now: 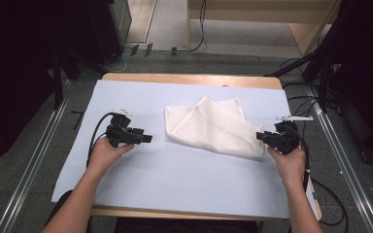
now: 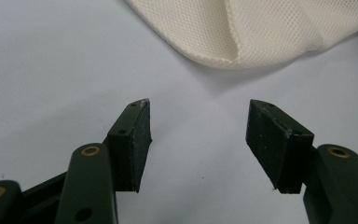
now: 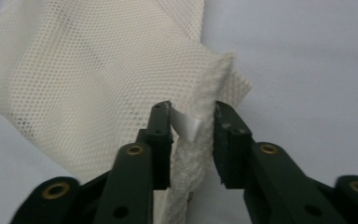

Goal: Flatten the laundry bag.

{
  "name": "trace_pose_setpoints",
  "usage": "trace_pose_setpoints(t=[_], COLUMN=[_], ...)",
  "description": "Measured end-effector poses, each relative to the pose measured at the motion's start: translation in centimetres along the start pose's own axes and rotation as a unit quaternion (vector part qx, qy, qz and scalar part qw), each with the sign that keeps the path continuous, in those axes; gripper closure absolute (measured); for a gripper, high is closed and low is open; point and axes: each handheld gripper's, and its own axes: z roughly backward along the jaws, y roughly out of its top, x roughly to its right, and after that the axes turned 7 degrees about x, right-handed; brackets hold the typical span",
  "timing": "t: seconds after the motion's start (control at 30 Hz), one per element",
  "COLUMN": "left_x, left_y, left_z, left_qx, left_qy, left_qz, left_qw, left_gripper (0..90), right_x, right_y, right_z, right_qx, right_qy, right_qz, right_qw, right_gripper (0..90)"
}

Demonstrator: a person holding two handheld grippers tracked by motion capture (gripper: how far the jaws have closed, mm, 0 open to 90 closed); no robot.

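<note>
The left gripper (image 1: 144,138) rested on the table with jaws spread and empty, just short of the folded mesh cloth (image 1: 213,127) mid-table. The right gripper (image 3: 193,123) straddled its hemmed corner, jaws loose. Light and limp, it probably handles best by that thick edge.
</note>
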Motion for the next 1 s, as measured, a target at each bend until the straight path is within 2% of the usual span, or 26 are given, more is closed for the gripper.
trace_pose_setpoints(t=[0.13,0.3,0.4,0.53,0.77,0.8,1.0], left_x=[-0.1,-0.1,-0.1,0.0,0.1,0.1,0.0], left_y=[0.0,-0.1,-0.1,-0.2,-0.3,-0.3,-0.3], left_z=[0.1,0.3,0.3,0.3,0.3,0.4,0.6], left_qx=[0.001,0.003,0.003,0.002,0.003,0.003,0.006], left_qy=[0.001,0.002,0.001,0.001,0.000,0.001,0.000], left_qz=[0.000,0.004,0.004,0.002,0.002,0.002,0.003], left_qw=[1.0000,1.0000,1.0000,1.0000,1.0000,1.0000,1.0000], left_gripper=[41.0,41.0,41.1,41.1,41.0,41.0,41.0], right_x=[0.0,0.1,0.0,-0.3,-1.2,-1.5,-2.3], right_y=[0.4,1.7,2.6,3.1,3.4,3.5,3.9], right_z=[0.9,2.2,2.7,2.1,0.1,-0.6,-2.2], right_qx=[0.014,0.038,0.053,0.047,0.028,0.025,0.011], right_qy=[-0.013,-0.017,-0.010,0.003,0.016,0.025,0.034], right_qz=[0.011,0.014,0.013,0.015,0.025,0.026,0.034], right_qw=[0.9998,0.9991,0.9985,0.9988,0.9992,0.9990,0.9988], right_gripper=[61.7,60.1,60.4,60.8,60.4,60.2,59.7])
